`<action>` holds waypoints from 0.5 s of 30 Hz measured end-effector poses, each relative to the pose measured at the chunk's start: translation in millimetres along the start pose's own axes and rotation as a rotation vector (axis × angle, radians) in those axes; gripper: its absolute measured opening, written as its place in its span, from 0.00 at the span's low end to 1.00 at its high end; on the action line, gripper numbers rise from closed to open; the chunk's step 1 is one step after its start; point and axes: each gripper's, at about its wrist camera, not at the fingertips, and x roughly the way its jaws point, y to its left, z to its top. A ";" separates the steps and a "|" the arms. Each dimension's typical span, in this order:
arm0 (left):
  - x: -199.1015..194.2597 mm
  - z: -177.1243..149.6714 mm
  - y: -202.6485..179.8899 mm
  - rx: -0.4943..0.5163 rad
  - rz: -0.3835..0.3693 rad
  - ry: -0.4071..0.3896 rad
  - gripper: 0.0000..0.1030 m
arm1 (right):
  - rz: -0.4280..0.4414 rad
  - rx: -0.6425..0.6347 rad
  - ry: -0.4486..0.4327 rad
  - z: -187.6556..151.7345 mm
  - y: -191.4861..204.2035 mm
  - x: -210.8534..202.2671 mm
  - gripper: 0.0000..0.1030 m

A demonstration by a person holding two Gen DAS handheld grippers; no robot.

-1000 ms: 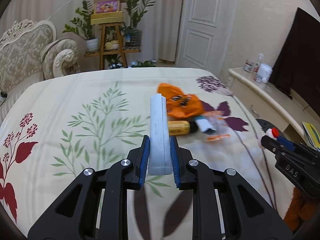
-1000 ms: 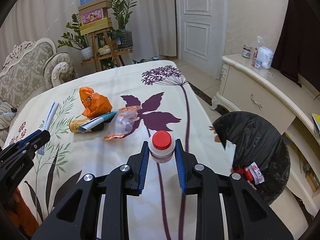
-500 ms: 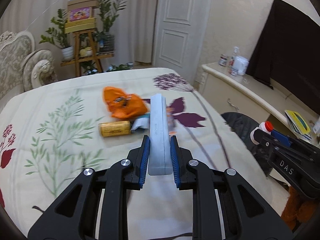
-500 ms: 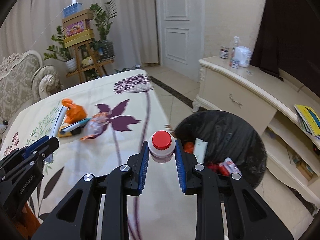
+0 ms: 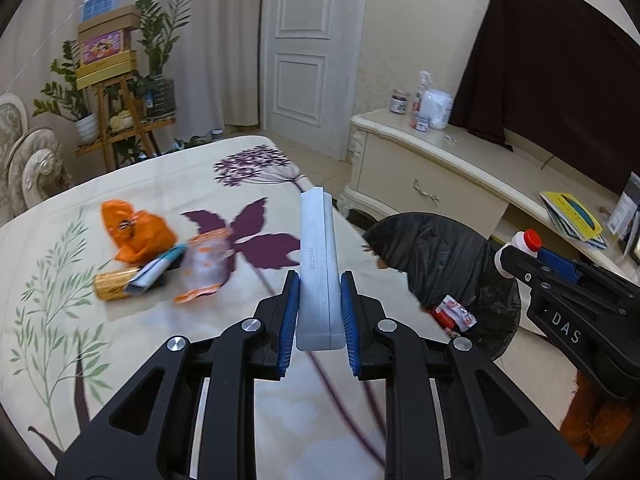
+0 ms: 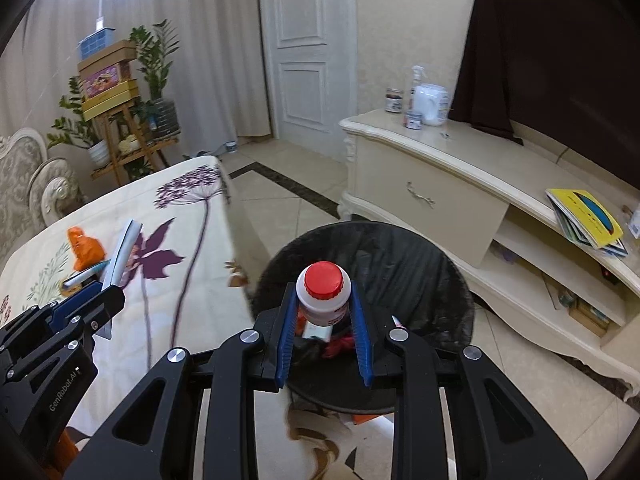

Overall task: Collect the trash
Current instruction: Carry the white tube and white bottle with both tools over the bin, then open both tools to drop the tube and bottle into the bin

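The right tool [image 6: 323, 300] grips the white bottle with a red cap [image 6: 323, 292], now above the open black trash bin [image 6: 432, 276]; a second ago it was still over the desk [image 5: 120, 340]. The left tool [image 5: 319, 312] stays closed on the long grey box [image 5: 318, 264] and has moved nearer the desk's edge beside the bin. The orange bag [image 5: 136, 232], the can [image 5: 112, 286] and the wrappers [image 5: 206, 262] remain on the desk.
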 end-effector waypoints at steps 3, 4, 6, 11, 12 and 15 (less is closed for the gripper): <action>9.0 3.6 -12.7 0.019 -0.002 0.004 0.20 | -0.015 0.013 -0.001 1.9 -10.7 4.9 0.26; 11.0 4.8 -15.5 0.022 -0.001 0.005 0.20 | -0.017 0.014 0.000 2.6 -13.4 6.1 0.26; 17.5 7.2 -22.8 0.030 -0.001 0.009 0.20 | -0.023 0.017 -0.001 4.3 -19.1 9.4 0.26; 33.3 14.9 -38.8 0.055 0.001 0.022 0.20 | -0.037 0.021 -0.001 7.3 -29.2 19.3 0.26; 36.0 16.2 -40.9 0.061 0.001 0.023 0.20 | -0.037 0.021 0.000 7.2 -30.5 20.7 0.26; 45.9 20.8 -51.1 0.081 -0.003 0.030 0.20 | -0.039 0.025 0.011 8.8 -35.4 29.8 0.26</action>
